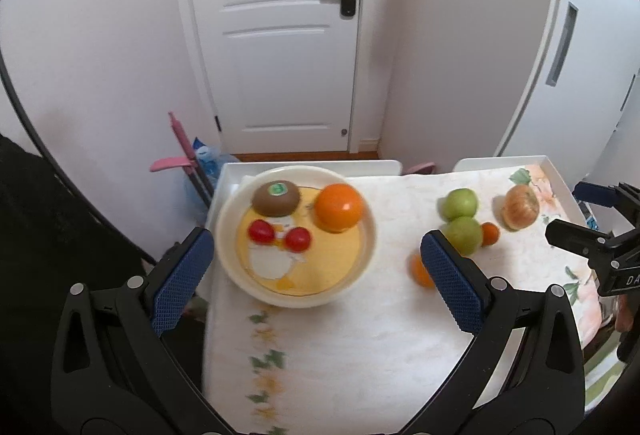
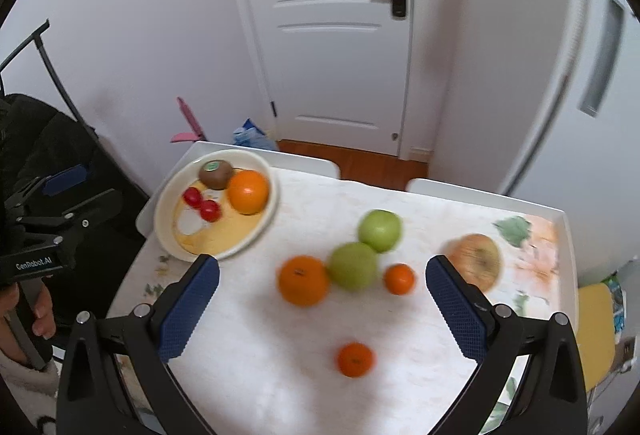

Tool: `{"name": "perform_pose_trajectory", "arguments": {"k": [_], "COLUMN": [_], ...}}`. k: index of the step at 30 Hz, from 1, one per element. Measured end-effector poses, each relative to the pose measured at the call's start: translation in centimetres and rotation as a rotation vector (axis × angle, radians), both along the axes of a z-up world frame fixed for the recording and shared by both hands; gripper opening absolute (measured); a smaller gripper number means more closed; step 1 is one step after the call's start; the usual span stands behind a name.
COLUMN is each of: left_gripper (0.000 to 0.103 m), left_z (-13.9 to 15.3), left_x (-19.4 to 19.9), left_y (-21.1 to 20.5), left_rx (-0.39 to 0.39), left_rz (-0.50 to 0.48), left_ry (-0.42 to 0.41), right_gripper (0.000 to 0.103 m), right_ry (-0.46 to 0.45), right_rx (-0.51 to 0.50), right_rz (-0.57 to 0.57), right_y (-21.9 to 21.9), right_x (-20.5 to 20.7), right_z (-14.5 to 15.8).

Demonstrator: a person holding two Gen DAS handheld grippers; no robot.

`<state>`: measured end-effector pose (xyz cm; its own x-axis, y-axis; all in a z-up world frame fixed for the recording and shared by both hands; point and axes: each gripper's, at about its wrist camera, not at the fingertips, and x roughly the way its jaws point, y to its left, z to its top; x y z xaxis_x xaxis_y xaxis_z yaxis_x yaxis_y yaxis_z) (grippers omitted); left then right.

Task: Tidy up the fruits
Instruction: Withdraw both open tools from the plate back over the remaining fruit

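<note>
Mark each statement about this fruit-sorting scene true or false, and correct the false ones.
1. A kiwi lies in the plate. True.
2. The plate holds three cherry tomatoes. False: it holds two tomatoes.
3. Two green apples sit on the cloth, outside the plate. True.
4. The right gripper is shut on an orange. False: its jaws are wide open and hold nothing.
5. The left gripper is open and empty. True.
6. All oranges are in the plate. False: one big orange is in it; three others lie on the cloth.
</note>
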<state>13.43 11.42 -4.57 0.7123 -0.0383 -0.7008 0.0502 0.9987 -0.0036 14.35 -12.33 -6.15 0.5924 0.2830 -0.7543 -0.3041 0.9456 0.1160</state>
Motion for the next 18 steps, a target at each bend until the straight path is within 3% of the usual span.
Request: {"name": "perform_pose_trajectory", "arguments": {"k": [9, 18], "left_gripper": [0.103, 0.103], "left_z": [-1.7, -5.4], "left_x": [-0.8, -0.3], "left_y": [-6.5, -11.5], "left_rx": [-0.004, -0.004], "left_rz": [0.052, 0.119], "left_ry": [0.033, 0.06], "right_gripper": [0.103, 0.103], "right_ry": [0.0, 0.037], "right_rx": [-0.003, -0.012], "right_rz": [0.014, 0.082], "right_y": [-6.6, -11.5], "right_x": [-0.1, 1.5], "right_z": [-1.0, -4.8]}}
